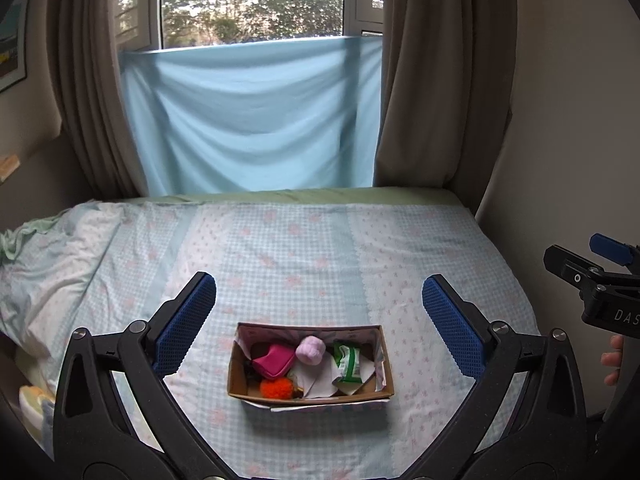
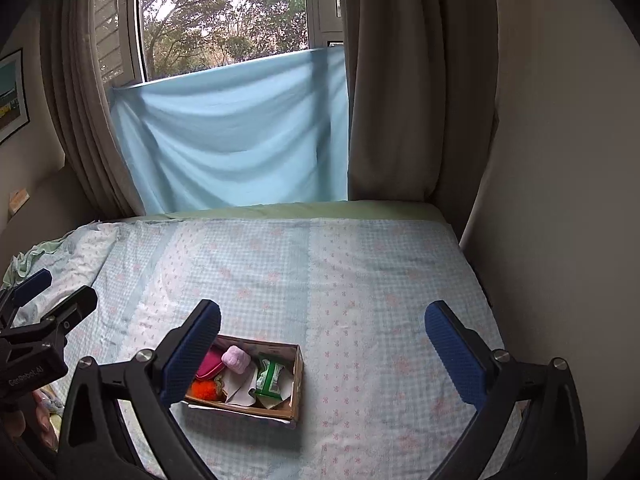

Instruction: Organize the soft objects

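A cardboard box (image 1: pixel 311 394) sits low in the middle of the frame on the checked bed (image 1: pixel 320 248). Inside it lie a pink pouch (image 1: pixel 273 362), a lilac puff (image 1: pixel 310 351), an orange pompom (image 1: pixel 276 389) and a green packet (image 1: pixel 349 364). The left gripper (image 1: pixel 319 324) hovers above it, fingers wide and empty. The right gripper (image 2: pixel 322 350) is just as wide, with the box by its left finger.

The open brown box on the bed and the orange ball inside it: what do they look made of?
The open brown box looks like plain matte cardboard, with raw tan walls and a thin cut rim. The orange ball looks like fuzzy yarn or plush, with a frayed, hairy outline; which one is unclear.
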A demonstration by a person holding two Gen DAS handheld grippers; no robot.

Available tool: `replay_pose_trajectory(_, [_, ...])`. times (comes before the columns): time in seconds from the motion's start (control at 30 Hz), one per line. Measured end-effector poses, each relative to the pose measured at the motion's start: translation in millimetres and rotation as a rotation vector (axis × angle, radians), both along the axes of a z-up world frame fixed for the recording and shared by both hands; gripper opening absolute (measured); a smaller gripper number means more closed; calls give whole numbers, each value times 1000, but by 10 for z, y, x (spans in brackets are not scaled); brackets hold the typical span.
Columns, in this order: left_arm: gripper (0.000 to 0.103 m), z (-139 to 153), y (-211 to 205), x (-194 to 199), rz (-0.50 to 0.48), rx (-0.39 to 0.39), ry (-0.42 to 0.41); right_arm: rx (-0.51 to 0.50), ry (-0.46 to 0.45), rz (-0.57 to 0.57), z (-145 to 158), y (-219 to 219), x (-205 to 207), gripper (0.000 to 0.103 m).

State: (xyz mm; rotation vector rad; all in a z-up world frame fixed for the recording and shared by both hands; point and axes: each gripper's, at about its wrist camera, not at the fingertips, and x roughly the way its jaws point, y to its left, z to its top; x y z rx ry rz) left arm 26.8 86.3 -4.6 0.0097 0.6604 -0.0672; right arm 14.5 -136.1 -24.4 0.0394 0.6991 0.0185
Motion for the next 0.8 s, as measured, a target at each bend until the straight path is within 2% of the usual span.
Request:
replay_pose_trajectory(0.2, [103, 31, -71, -191, 7, -16, -42, -44, -46, -24, 29, -53, -141, 102])
replay_pose_trajectory(0.43, [103, 86, -113, -253, 1, 14, -102, -37, -52, -54, 18, -141, -204, 102])
replay_pose_trajectory(0.8, [103, 25, -133, -274, -12, 19, -98, -33, -48, -60, 17, -170, -251, 102])
